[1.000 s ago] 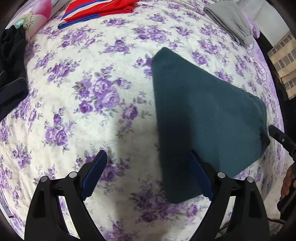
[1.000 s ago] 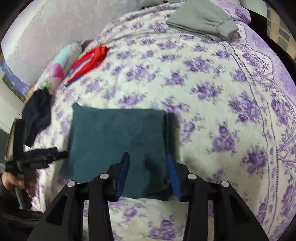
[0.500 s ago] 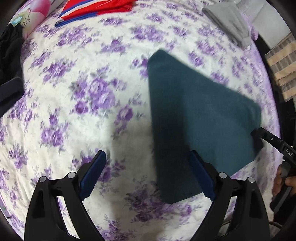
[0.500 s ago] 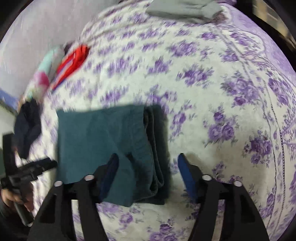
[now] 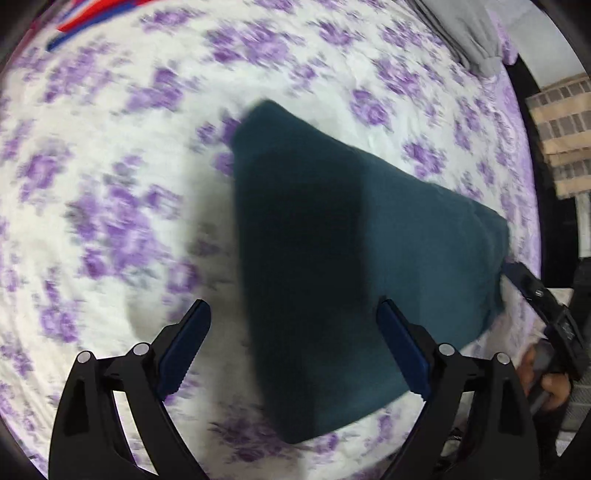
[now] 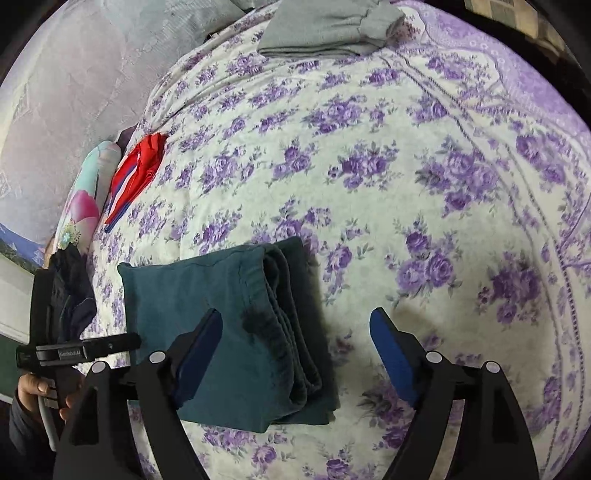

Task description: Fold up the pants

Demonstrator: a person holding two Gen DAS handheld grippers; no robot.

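Down on the floral bedspread [image 6: 406,155], white with purple roses, the teal pants [image 6: 229,325] lie folded into a thick rectangle, the stacked layered edges showing along the right side in the right wrist view. The right gripper [image 6: 295,332] hangs above that stacked edge; its jaws have just been opening and now stand wide, the blue pads clear of the cloth, the left finger over the pants and the right finger over bare bedspread. The left gripper [image 5: 293,332] is also spread wide, its fingers straddling the near end of the pants without pinching them; its view is blurred. In the right wrist view the left gripper's body carries small white lettering, too small to read surely. A hand [image 6: 35,387] grips its handle. Farther off lie a grey folded garment [image 6: 325,33], a red, white and blue garment [image 6: 136,173], a floral pillow [image 6: 88,192] and dark clothing [image 6: 70,284].
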